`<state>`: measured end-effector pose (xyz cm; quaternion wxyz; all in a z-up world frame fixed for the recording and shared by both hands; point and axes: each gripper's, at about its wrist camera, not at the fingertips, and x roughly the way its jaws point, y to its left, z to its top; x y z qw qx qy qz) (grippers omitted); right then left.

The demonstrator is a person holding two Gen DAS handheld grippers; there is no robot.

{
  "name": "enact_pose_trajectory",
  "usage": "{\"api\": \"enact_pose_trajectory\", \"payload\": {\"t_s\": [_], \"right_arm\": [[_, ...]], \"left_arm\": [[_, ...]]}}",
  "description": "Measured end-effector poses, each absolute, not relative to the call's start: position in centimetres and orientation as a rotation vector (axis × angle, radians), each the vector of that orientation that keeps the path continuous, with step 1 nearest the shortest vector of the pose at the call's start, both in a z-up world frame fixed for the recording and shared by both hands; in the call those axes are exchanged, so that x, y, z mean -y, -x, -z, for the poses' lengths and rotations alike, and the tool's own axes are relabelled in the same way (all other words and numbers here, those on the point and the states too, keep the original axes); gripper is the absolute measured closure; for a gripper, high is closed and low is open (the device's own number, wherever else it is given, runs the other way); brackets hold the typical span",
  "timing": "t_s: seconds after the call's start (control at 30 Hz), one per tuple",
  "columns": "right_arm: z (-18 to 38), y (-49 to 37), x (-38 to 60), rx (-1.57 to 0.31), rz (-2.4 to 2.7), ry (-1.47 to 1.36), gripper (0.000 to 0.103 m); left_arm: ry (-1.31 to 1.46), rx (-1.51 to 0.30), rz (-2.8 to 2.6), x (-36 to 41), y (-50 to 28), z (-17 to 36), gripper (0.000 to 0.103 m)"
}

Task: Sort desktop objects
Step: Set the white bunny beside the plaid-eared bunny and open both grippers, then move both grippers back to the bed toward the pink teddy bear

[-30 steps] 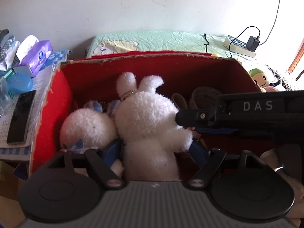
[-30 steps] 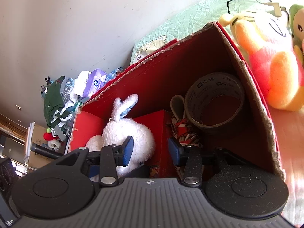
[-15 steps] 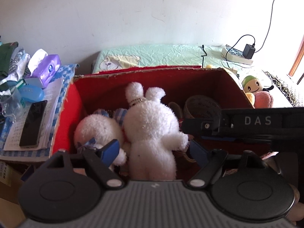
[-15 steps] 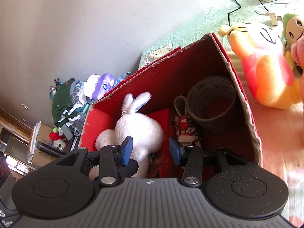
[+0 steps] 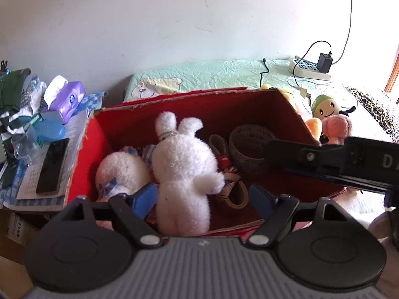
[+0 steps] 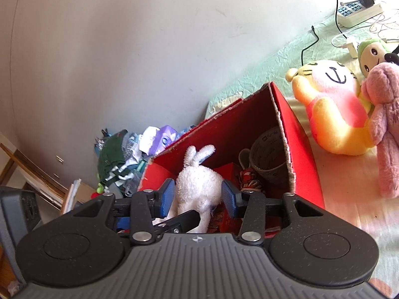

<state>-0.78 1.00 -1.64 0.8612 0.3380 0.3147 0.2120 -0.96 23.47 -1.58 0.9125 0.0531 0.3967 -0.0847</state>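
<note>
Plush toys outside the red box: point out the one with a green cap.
The small smiling toy with the green cap lies farthest back, near the power strip. The tiger beside it is yellow and orange; the pink bear has no cap.

A red cardboard box (image 5: 84, 154) stands open at the top, its cut rim ragged; inside, a white plush rabbit (image 5: 184, 172) sits upright with its back to the left wrist camera, ears up; a second white plush with blue checked trim (image 5: 119, 172) lies just beside it on the left; a striped red-and-white strap (image 5: 228, 174) and a roll of brown tape (image 5: 249, 147) rest to its right; outside, beside the box, lie a yellow-and-pink plush (image 6: 334, 104), a pink plush (image 6: 386, 129) and a green-capped plush (image 5: 326, 106).
</note>
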Motion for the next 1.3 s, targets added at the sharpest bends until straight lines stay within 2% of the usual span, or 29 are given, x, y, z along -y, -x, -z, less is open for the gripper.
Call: {"api": "enact_pose_trajectory", "payload": {"t_s": [0.37,0.7,1.03,1.3], "right_arm": [[0.5,2.7,5.7,-0.578,-0.467,-0.732,0.056],[1.4,3.6,14.3,-0.565,-0.414,-0.758,0.056],[4.5,2.3,20.4,-0.643,-0.342,-0.764,0.056],[6.6,0.8,22.9,-0.715,-0.344,-0.773,0.056]], "left_arm": [[-0.109,-0.746,0.219,-17.5,2.1,-1.0,0.021],[-0.104,-0.72,0.326,-8.7,2.4,-1.5,0.02],[-0.08,-0.777,0.428,-1.8,1.4,1.1,0.019],[0.021,-0.89,0.455,0.3,-0.8,4.3,0.017]]}}
